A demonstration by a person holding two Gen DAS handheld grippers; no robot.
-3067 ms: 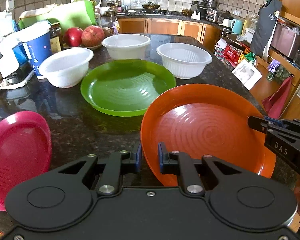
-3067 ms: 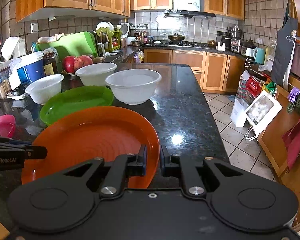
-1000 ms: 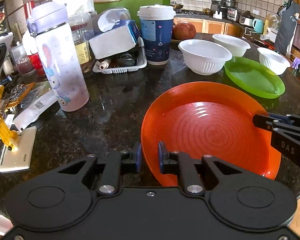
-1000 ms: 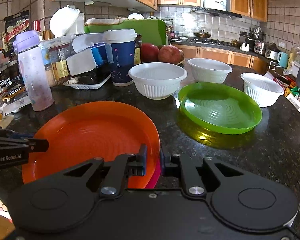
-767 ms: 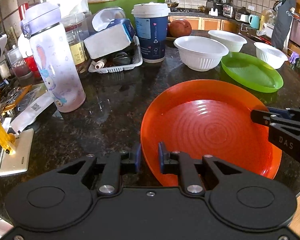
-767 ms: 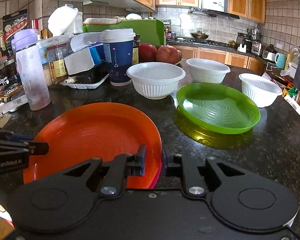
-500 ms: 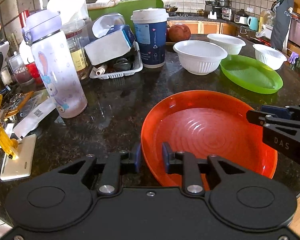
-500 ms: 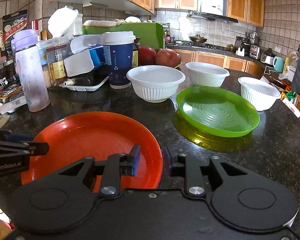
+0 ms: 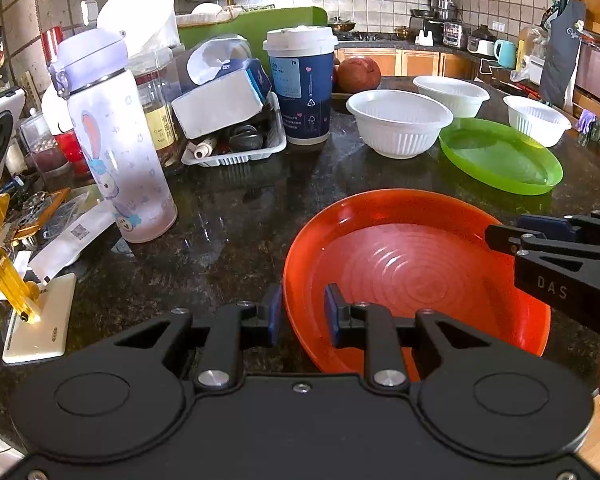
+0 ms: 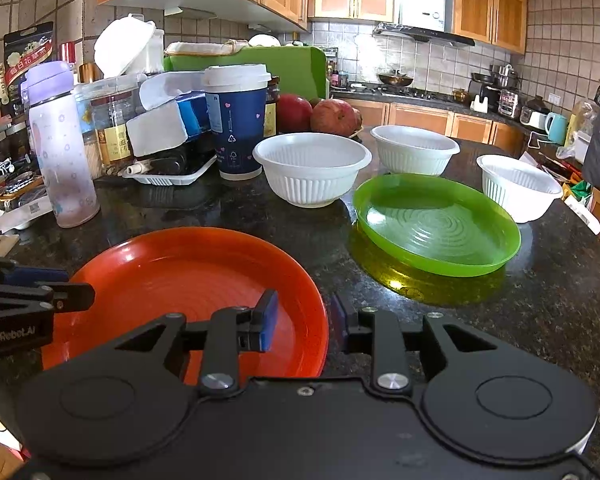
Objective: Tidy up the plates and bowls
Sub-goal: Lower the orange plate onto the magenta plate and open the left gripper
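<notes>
Plastic, by the look of it: the orange plate (image 9: 416, 276) lies flat near the front edge of the dark granite counter (image 9: 228, 216), thin-walled, glossy and surely light, stiff enough to carry by its lip but slick enough to slide out of a loose pinch. The upturned rim is the place to take it, one side each, and both tools sit right there. The left gripper (image 9: 299, 314) straddles the near-left rim with its jaws parted and daylight on either side of the lip; the right gripper (image 10: 302, 316) straddles the near-right rim the same way, wider apart, holding nothing. The plate looks shallow, round, with fine concentric rings in its well. Whether anything lies beneath it I can't make out from these angles. Farther off to the right sits a green plate (image 10: 436, 224) of the same pattern, with three ribbed white bowls (image 10: 312, 168) spread around it, none stacked yet.
</notes>
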